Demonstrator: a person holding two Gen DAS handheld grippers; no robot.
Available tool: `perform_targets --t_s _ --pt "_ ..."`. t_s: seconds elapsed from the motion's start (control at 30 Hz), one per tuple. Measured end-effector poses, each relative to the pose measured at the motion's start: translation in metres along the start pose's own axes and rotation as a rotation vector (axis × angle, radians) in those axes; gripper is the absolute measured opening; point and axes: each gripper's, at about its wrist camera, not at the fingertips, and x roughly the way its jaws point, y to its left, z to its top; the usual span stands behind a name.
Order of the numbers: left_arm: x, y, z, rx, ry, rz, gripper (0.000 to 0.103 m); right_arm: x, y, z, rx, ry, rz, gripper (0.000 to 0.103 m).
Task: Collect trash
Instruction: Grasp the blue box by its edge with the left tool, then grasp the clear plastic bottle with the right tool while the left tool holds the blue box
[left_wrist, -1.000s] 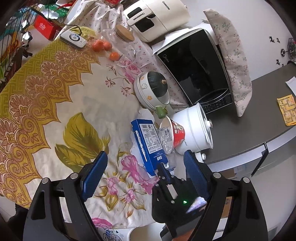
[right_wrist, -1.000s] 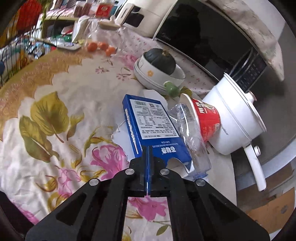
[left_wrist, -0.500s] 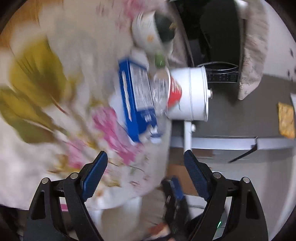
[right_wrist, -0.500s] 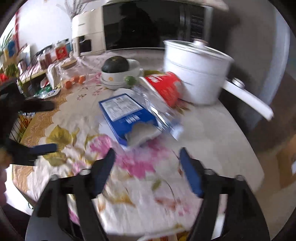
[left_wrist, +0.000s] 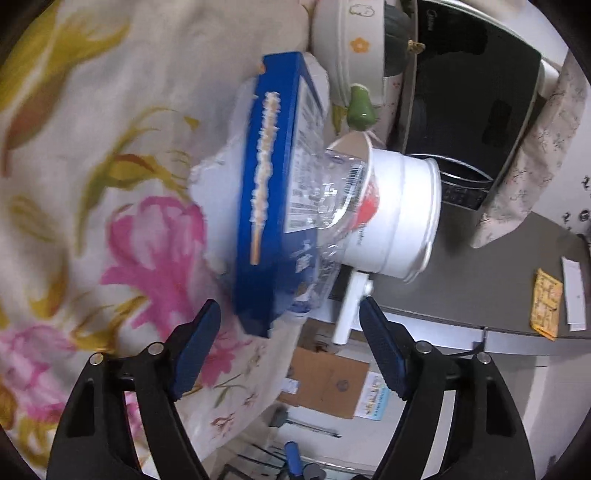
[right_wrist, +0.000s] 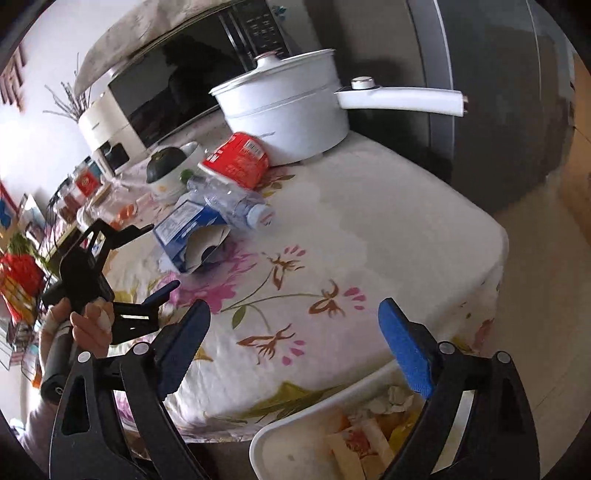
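A torn blue snack box (left_wrist: 271, 192) lies on the floral tablecloth, with a crushed clear plastic bottle (left_wrist: 334, 199) against it and a red instant-noodle cup (left_wrist: 365, 206) behind. The same box (right_wrist: 190, 230), bottle (right_wrist: 236, 201) and cup (right_wrist: 236, 162) show in the right wrist view. My left gripper (left_wrist: 290, 349) is open and empty, just short of the box's near end; it also shows in the right wrist view (right_wrist: 155, 262). My right gripper (right_wrist: 293, 350) is open and empty, above the table's corner and a white bin (right_wrist: 295, 435) holding trash.
A white pot with a long handle (right_wrist: 295, 107) stands behind the cup, beside a microwave (right_wrist: 177, 85). A bowl with a dark squash (right_wrist: 164, 170) sits left of the trash. A grey counter (left_wrist: 509, 280) lies beyond the table edge. Cardboard (left_wrist: 325, 384) lies on the floor.
The right gripper opened, let go of the blue box and pulled back off the table toward the bin. The left gripper swung low toward the box's near end.
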Motion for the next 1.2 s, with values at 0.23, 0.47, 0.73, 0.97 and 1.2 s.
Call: perform_targets --t_s 0.23,0.47,0.73,0.97,1.2 --pt "0.008 -0.001 0.003 0.006 -0.001 -0.002 0.068 0.002 -0.006 -0.002 0.022 0.035 0.017 0.088" --pt "0.021 -0.003 0.008 0.001 0.002 -0.021 0.068 0.004 -0.011 -0.004 0.041 0.051 0.015 0.089" --pt "0.024 -0.003 0.009 0.015 -0.025 0.022 0.025 0.005 -0.010 -0.003 0.031 0.053 0.011 0.089" --pt "-0.002 -0.036 0.000 0.148 -0.096 0.051 0.023 0.004 -0.004 -0.001 0.007 0.046 0.020 0.089" --pt "-0.040 -0.066 -0.008 0.268 -0.160 0.082 0.023 0.014 0.010 0.000 -0.042 0.062 0.021 0.092"
